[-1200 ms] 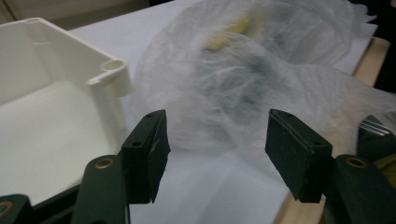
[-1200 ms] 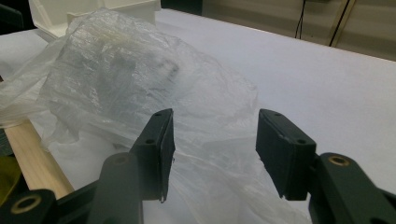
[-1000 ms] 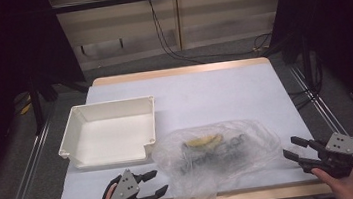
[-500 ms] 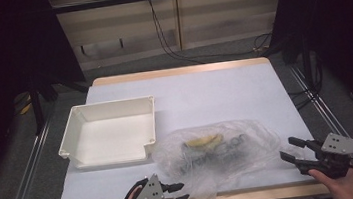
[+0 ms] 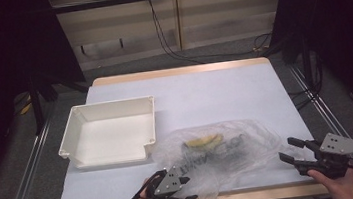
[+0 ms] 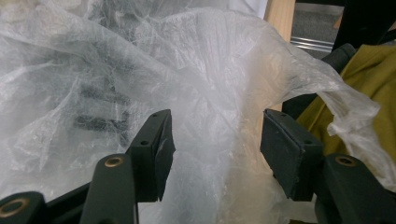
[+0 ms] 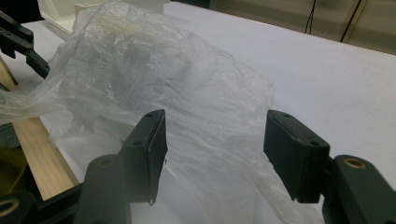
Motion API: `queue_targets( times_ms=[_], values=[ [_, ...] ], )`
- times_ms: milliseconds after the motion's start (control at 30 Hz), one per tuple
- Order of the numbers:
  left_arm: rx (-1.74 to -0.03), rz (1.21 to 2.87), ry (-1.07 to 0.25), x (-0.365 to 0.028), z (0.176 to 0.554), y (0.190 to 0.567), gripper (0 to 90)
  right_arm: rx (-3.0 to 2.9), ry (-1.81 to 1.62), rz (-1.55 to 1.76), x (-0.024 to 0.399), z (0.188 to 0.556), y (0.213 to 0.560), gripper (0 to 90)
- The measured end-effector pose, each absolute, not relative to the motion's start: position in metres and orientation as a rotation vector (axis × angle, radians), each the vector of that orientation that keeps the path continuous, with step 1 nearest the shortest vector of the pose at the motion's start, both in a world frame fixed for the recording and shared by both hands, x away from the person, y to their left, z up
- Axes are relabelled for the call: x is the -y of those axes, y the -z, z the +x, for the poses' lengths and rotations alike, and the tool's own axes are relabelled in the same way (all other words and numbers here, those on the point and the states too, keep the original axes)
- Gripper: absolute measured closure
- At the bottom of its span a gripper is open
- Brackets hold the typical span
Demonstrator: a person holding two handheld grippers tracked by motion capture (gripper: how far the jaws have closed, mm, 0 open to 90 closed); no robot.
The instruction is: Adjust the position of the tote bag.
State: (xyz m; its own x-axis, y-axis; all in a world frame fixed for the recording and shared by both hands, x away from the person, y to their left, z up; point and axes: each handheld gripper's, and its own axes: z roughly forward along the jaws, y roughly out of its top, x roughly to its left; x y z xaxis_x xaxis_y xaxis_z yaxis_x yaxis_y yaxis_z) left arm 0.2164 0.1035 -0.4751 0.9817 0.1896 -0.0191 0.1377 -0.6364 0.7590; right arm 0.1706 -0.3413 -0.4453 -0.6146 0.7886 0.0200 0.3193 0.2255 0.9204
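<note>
Crinkly clear plastic bag (image 5: 220,150) w/ dark items is seen at table's (image 5: 224,94) near edge. Film is judged light, floppy, slippery; best pinched at bunched rim. Left gripper (image 5: 187,189), just reopened, straddles film ungripped; right gripper (image 5: 296,149) open beside it.

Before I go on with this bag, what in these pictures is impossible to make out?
- Dark things inside the plastic bag, high view: crinkled film blurs them; the yellow item shows as colour alone.
- Bag's mouth, left gripper view: folds hide the opening between the left gripper jaws.
- Left gripper, high view: whether it touches the film is too small to tell.
- White tray, right gripper view: cut off by the top edge.
</note>
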Motion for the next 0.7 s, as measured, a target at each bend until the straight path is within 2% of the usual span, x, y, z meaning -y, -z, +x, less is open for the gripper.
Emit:
queue_targets(
  times_ms=[233, 267, 400, 467, 500, 567, 600, 633, 700],
  values=[
    [-0.198, 2.327, -0.1, -0.096, 0.216, 0.48, 47.8, -2.057, -1.368, 1.02, 0.341, 0.171, 0.446, 39.3],
    [-0.217, 2.317, -0.094, -0.097, 0.217, 0.48, 56.0, -2.06, -1.371, 1.017, 0.341, 0.171, 0.446, 39.2],
    [-0.242, 2.267, -0.022, -0.103, 0.221, 0.476, 70.5, -2.062, -1.37, 1.014, 0.341, 0.172, 0.447, 39.2],
    [-0.244, 2.252, -0.006, -0.104, 0.222, 0.475, 73.2, -2.063, -1.372, 1.016, 0.341, 0.172, 0.447, 39.2],
    [-0.253, 2.217, 0.007, -0.107, 0.223, 0.471, 79.1, -2.058, -1.373, 1.021, 0.341, 0.172, 0.447, 39.2],
    [-0.257, 2.205, 0.016, -0.109, 0.223, 0.469, 85.0, -2.057, -1.376, 1.018, 0.342, 0.172, 0.447, 39.2],
    [-0.268, 2.185, 0.016, -0.111, 0.223, 0.467, 85.0, -2.057, -1.377, 1.016, 0.342, 0.172, 0.447, 39.2],
    [-0.271, 2.177, 0.028, -0.112, 0.224, 0.466, 90.0, -2.06, -1.376, 1.015, 0.342, 0.172, 0.447, 39.2],
    [-0.288, 2.17, 0.043, -0.113, 0.225, 0.466, 90.0, -2.063, -1.379, 1.024, 0.342, 0.171, 0.448, 39.2]
  ],
)
